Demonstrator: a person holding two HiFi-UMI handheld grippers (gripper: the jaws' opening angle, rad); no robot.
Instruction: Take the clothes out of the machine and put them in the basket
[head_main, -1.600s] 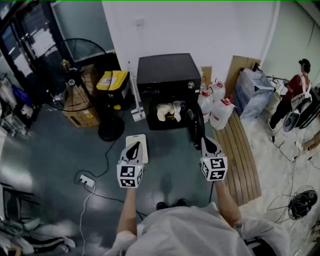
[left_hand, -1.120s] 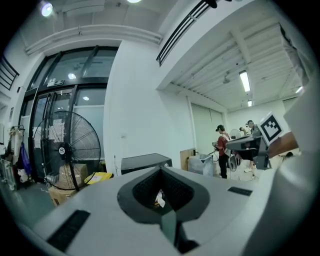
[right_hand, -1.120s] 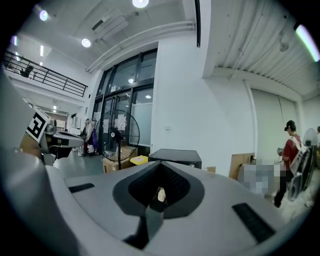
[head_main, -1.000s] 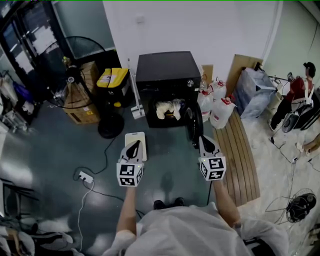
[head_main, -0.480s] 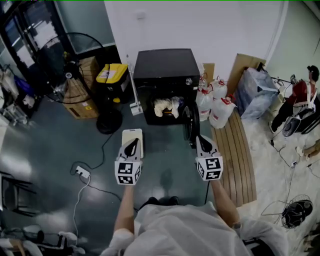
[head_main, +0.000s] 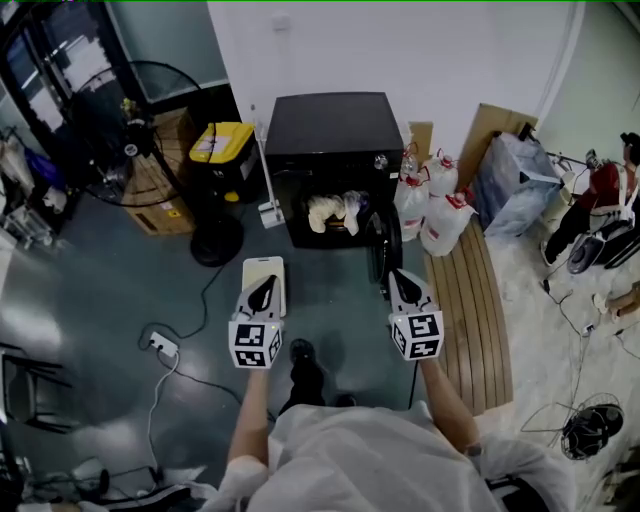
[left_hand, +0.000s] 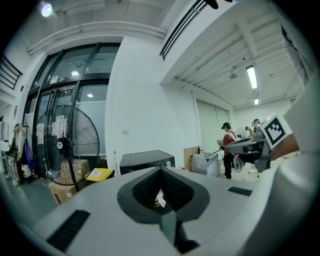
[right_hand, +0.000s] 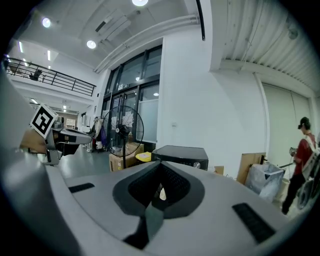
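From above, your head view alone lays out the floor. The black machine (head_main: 333, 125) stands against the white wall, its door (head_main: 385, 248) swung open to the right. The pale clothes (head_main: 335, 212) are bunched in the opening.

You hold your left gripper (head_main: 267, 284) and right gripper (head_main: 397, 277) side by side, both pointing at the machine and well apart from it. The clothes lie ahead, between the two lines the grippers point along.

Under the left gripper's tip a pale rectangular thing (head_main: 262, 264) lies on the floor; you cannot tell from here whether it is the basket.

Your two gripper views give what the head view cannot. Both pairs of jaws are pressed together with nothing pinched, and a pale sliver of the clothes shows in the dark notch of each.

The left gripper view also catches the big fan (left_hand: 65, 145) and the right gripper's marker cube (left_hand: 276, 131). The right gripper view has a person in red (right_hand: 301, 165) at its far right.

Print on the machine's panel and the label on the cardboard box (head_main: 165, 205) are too small to read
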